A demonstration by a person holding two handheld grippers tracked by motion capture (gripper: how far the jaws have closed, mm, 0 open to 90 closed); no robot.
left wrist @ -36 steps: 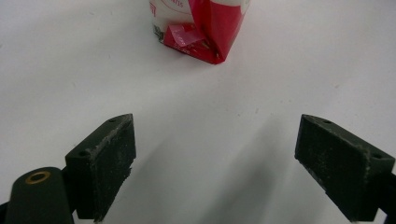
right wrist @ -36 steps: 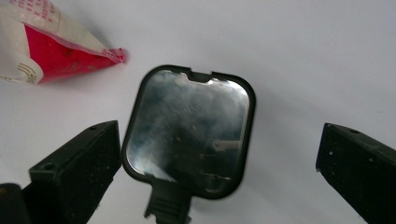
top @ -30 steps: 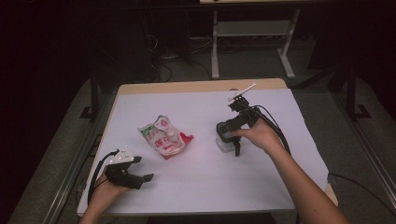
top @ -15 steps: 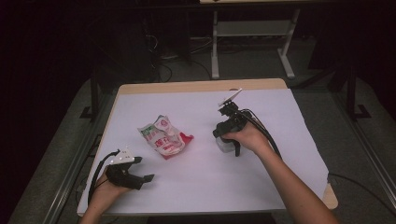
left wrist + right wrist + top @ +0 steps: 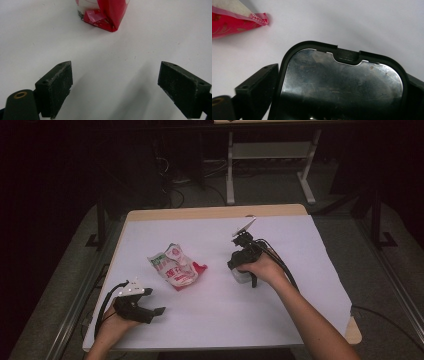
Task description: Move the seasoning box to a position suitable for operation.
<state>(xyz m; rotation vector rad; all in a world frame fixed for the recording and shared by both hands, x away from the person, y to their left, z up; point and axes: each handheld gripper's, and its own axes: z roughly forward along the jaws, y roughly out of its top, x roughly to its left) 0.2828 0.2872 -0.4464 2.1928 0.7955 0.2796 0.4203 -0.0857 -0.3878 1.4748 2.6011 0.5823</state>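
A crumpled red, white and green snack bag (image 5: 176, 267) lies mid-table; its red corner shows in the left gripper view (image 5: 105, 15) and in the right gripper view (image 5: 234, 22). My left gripper (image 5: 155, 312) rests at the near left, and its jaws (image 5: 115, 87) are wide open over bare table, pointing at the bag. My right gripper (image 5: 237, 269) is right of the bag and low over the table. In its own view it (image 5: 337, 100) is shut on a black-rimmed box with a shiny metal face (image 5: 342, 80), which looks pale under the hand (image 5: 241, 277).
The white table top (image 5: 300, 250) has a wooden edge at the back and at the near right corner. Cables trail from both grippers. A metal stand (image 5: 270, 165) and dark floor lie beyond the table.
My right gripper has moved left and nearer to me with the box, closing in on the bag. The left gripper and the bag have stayed put.
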